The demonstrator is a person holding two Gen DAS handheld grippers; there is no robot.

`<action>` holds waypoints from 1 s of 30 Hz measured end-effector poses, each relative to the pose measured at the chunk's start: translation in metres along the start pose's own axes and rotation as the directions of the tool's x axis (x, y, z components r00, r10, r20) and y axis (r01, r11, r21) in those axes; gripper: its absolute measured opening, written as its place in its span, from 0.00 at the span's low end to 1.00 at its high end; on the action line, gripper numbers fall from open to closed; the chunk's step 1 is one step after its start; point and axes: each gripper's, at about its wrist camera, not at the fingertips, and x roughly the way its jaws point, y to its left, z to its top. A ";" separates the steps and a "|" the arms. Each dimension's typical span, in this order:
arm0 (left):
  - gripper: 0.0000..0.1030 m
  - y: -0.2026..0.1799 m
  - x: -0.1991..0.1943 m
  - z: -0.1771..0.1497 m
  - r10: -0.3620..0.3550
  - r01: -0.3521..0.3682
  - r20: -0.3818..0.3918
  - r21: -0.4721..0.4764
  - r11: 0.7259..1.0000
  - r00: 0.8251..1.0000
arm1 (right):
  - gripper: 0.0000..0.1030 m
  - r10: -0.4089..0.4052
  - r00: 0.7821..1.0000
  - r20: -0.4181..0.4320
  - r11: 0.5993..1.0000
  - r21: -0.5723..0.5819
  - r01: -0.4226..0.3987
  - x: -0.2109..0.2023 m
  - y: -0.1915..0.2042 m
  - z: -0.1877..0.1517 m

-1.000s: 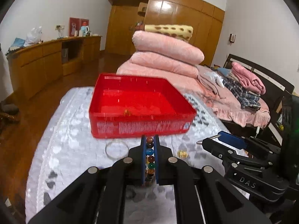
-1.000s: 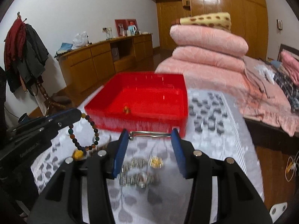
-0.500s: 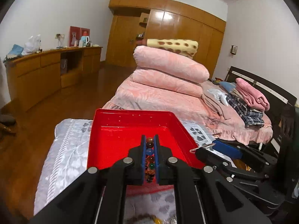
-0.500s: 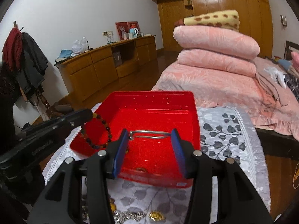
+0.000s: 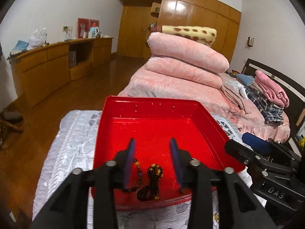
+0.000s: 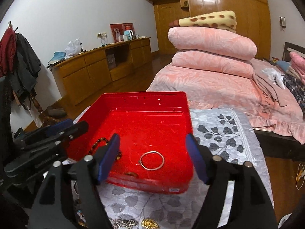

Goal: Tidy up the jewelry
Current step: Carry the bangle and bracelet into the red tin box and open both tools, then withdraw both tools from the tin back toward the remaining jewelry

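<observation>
1. Left gripper [image 5: 152,152] over the red tray [image 5: 152,103] – jaws just opened, nothing pinched; bead bracelet [image 5: 150,183] lying on the tray floor beneath.
2. Right gripper [image 6: 152,152] – jaws just spread wide, empty; silver bangle [image 6: 152,160] flat in the tray.

In the tray [image 6: 183,103] the bangle [image 6: 152,160] lies right of the bead bracelet [image 5: 150,181] (both near its front wall).
</observation>
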 end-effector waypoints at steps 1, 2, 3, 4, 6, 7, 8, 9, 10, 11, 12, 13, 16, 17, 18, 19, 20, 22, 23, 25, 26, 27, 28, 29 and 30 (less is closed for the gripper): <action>0.47 0.000 -0.004 -0.001 0.005 -0.005 0.010 0.004 1.000 1.000 | 0.71 -0.004 1.000 0.000 1.000 -0.001 0.004 -0.002 -0.001 -0.002; 0.48 0.000 -0.007 -0.002 0.007 -0.007 0.015 0.004 1.000 1.000 | 0.73 -0.006 1.000 -0.001 1.000 0.000 0.006 -0.005 -0.002 -0.004; 0.49 0.001 -0.011 -0.004 0.006 -0.006 0.016 0.002 1.000 1.000 | 0.75 -0.007 1.000 -0.002 1.000 0.001 0.007 -0.009 -0.002 -0.008; 0.51 0.002 -0.014 -0.007 0.006 -0.006 0.015 -0.001 1.000 1.000 | 0.77 -0.011 1.000 -0.003 1.000 0.002 0.011 -0.013 -0.003 -0.012; 0.55 0.004 -0.019 -0.009 0.011 -0.011 0.015 -0.004 1.000 1.000 | 0.81 -0.021 1.000 -0.006 1.000 0.004 0.021 -0.020 -0.003 -0.020; 0.57 0.006 -0.024 -0.013 0.018 -0.018 0.017 -0.004 1.000 1.000 | 0.83 -0.024 1.000 -0.009 1.000 0.006 0.024 -0.024 -0.003 -0.023; 0.58 0.007 -0.029 -0.016 0.027 -0.027 0.019 -0.004 1.000 0.999 | 0.83 -0.026 1.000 -0.013 1.000 0.007 0.026 -0.027 -0.003 -0.027; 0.62 0.008 -0.031 -0.018 0.030 -0.030 0.020 -0.004 1.000 0.999 | 0.84 -0.029 0.999 -0.018 1.000 0.006 0.029 -0.032 -0.002 -0.032; 0.68 0.009 -0.038 -0.023 0.038 -0.038 0.020 -0.003 0.999 0.999 | 0.85 -0.032 0.999 -0.023 0.999 0.004 0.032 -0.037 0.000 -0.037; 0.69 0.010 -0.043 -0.026 0.043 -0.043 0.018 -0.002 0.999 0.999 | 0.87 -0.038 0.999 -0.031 0.999 0.002 0.038 -0.042 0.001 -0.044; 0.72 0.012 -0.047 -0.028 0.045 -0.045 0.017 -0.002 0.999 0.999 | 0.87 -0.042 0.998 -0.037 0.999 0.002 0.042 -0.045 0.002 -0.049; 0.76 0.013 -0.053 -0.034 0.046 -0.046 0.016 -0.002 0.999 0.999 | 0.88 -0.044 0.998 -0.046 0.999 0.002 0.044 -0.049 0.003 -0.054; 0.83 0.015 -0.068 -0.049 0.065 -0.065 0.002 0.006 0.998 0.998 | 0.91 -0.049 0.995 -0.083 0.999 0.004 0.050 -0.058 0.009 -0.072; 0.83 0.016 -0.073 -0.054 0.073 -0.073 -0.003 0.008 0.997 0.997 | 0.92 -0.055 0.994 -0.094 0.998 0.003 0.055 -0.060 0.011 -0.077; 0.85 0.016 -0.076 -0.059 0.076 -0.076 -0.010 0.009 0.997 0.997 | 0.93 -0.064 0.992 -0.111 0.998 -0.001 0.065 -0.062 0.014 -0.083; 0.85 0.016 -0.081 -0.065 0.079 -0.079 -0.021 0.007 0.997 0.997 | 0.93 -0.068 0.990 -0.123 0.998 -0.003 0.068 -0.063 0.015 -0.088; 0.86 0.016 -0.084 -0.069 0.079 -0.079 -0.031 0.005 0.997 0.996 | 0.93 -0.070 0.988 -0.137 0.998 -0.005 0.070 -0.065 0.017 -0.094; 0.86 0.016 -0.090 -0.081 0.078 -0.077 -0.054 0.010 0.997 0.995 | 0.93 -0.071 0.984 -0.166 0.997 0.000 0.072 -0.069 0.018 -0.105; 0.86 0.015 -0.093 -0.087 0.079 -0.078 -0.065 0.016 0.997 0.995 | 0.94 -0.069 0.982 -0.179 0.997 0.008 0.071 -0.071 0.018 -0.111; 0.86 0.013 -0.099 -0.100 0.080 -0.077 -0.088 0.031 0.997 0.993 | 0.94 -0.066 0.979 -0.191 0.997 0.017 0.070 -0.075 0.020 -0.119; 0.86 0.013 -0.101 -0.106 0.082 -0.079 -0.098 0.034 0.996 0.992 | 0.94 -0.066 0.978 -0.200 0.997 0.017 0.071 -0.077 0.021 -0.123; 0.86 0.013 -0.104 -0.113 0.081 -0.078 -0.115 0.035 0.996 0.990 | 0.94 -0.068 0.977 -0.203 0.997 0.015 0.072 -0.078 0.021 -0.125; 0.86 0.013 -0.105 -0.118 0.080 -0.076 -0.126 0.032 0.997 0.989 | 0.94 -0.069 0.976 -0.205 0.997 0.014 0.073 -0.080 0.022 -0.128; 0.86 0.014 -0.106 -0.123 0.080 -0.077 -0.137 0.027 0.997 0.987 | 0.94 -0.067 0.976 -0.207 0.997 0.014 0.071 -0.081 0.023 -0.131; 0.86 0.014 -0.108 -0.129 0.078 -0.076 -0.145 0.024 0.997 0.986 | 0.94 -0.065 0.975 -0.211 0.997 0.017 0.071 -0.082 0.023 -0.133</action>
